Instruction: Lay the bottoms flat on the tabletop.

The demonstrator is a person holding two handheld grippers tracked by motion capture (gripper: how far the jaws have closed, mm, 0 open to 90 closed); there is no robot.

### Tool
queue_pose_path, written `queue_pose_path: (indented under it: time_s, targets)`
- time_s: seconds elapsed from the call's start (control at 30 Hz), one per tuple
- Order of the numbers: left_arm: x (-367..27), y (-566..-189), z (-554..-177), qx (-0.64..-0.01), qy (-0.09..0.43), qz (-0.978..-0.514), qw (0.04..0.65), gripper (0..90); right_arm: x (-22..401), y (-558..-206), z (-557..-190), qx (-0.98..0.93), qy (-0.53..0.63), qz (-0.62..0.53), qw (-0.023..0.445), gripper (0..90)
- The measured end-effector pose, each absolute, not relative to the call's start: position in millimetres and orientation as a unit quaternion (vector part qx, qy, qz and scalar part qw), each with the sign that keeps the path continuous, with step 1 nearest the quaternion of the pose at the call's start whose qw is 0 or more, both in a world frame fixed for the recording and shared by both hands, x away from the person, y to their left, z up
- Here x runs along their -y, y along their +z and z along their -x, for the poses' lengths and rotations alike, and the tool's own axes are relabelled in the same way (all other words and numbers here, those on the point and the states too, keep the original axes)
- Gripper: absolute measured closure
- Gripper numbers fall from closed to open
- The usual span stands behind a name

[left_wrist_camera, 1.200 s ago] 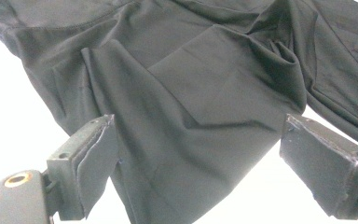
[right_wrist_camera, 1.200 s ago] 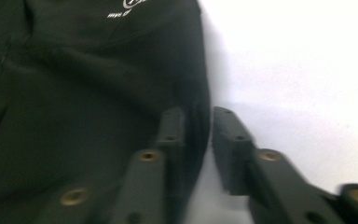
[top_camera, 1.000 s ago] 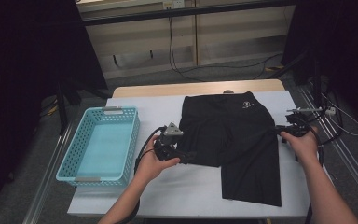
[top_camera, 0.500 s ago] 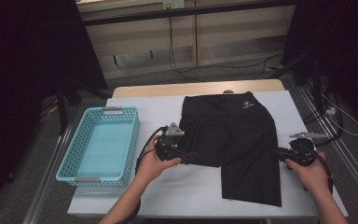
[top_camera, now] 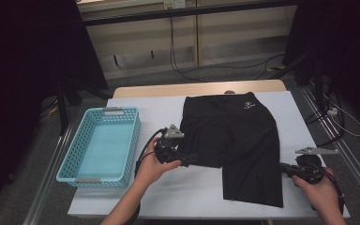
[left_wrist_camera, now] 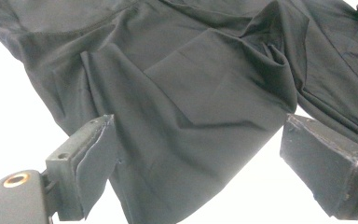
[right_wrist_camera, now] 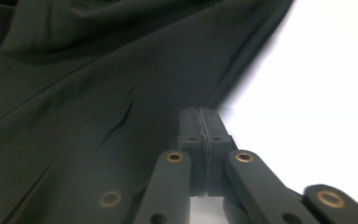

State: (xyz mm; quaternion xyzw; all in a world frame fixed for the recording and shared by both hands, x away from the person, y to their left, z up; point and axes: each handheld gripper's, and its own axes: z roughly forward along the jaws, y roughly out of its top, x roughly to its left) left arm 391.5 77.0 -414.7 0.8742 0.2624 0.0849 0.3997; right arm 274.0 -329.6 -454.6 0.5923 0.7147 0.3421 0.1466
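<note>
Black shorts point(top_camera: 234, 136) lie flat on the white table point(top_camera: 183, 192), waistband at the far side. My left gripper point(top_camera: 194, 159) is at the left leg's hem and stands open. In the left gripper view the cloth point(left_wrist_camera: 191, 93) lies loose between the wide jaws of the left gripper point(left_wrist_camera: 200, 158). My right gripper point(top_camera: 281, 166) is at the right leg's outer edge. Its jaws have just been closing, and in the right gripper view the right gripper point(right_wrist_camera: 200, 114) has its pads pressed together on the edge of the shorts point(right_wrist_camera: 98, 70), where a small crease runs.
A light blue plastic basket point(top_camera: 70, 161) stands on the table's left side. A wooden strip point(top_camera: 136, 91) borders the table's far edge. Cables point(top_camera: 342, 122) trail over the floor at the right, near dark stands.
My right hand has drawn back toward the near side along the shorts' right edge, from beside the waist to the lower leg. The left hand has stayed where it was.
</note>
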Motion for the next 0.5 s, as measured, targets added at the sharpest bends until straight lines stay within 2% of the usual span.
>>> queue_pose_path:
  time_s: [0.23, 0.5]
  targets:
    - [-75, -417, -391, -0.258, 0.082, -0.878, 0.395, 11.7, 341, -451, -270, -0.717, 0.340, -0.593, 0.138, 90.0]
    - [-75, -417, -392, -0.259, 0.082, -0.877, 0.396, 11.7, 372, -446, -270, -0.705, 0.332, -0.609, 0.149, 90.0]
